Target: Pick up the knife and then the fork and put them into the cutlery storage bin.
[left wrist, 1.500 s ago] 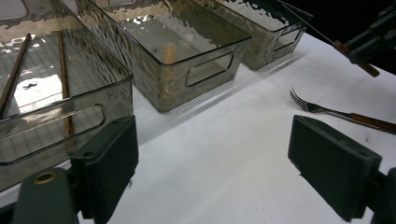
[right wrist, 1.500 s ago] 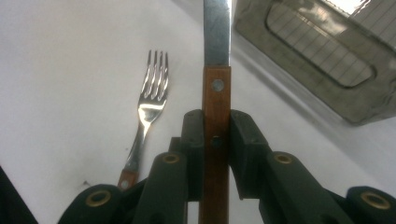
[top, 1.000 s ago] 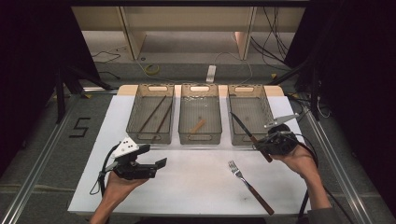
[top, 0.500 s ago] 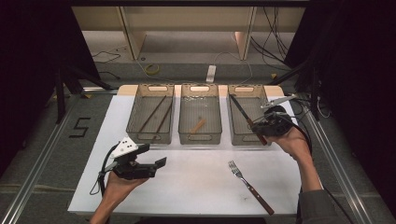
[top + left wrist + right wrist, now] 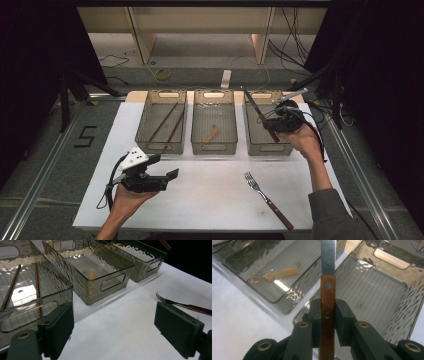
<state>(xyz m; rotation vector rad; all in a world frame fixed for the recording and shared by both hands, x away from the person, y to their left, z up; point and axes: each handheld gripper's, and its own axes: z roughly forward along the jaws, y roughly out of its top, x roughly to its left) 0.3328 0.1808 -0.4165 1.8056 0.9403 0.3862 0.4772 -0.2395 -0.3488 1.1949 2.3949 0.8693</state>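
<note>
High view: right gripper (image 5: 272, 121) jaws clamp knife (image 5: 260, 116) handle, blade pointing far-left over bin (image 5: 267, 147); left gripper (image 5: 167, 177) jaws wide.

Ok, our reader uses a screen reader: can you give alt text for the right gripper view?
The right gripper is shut on a knife by its wooden handle, blade pointing away over the right bin. The middle bin holds a pale wooden piece.

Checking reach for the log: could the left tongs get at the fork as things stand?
Probably yes: the left tongs are open and hold nothing, and bare table lies between them and the fork.
</note>
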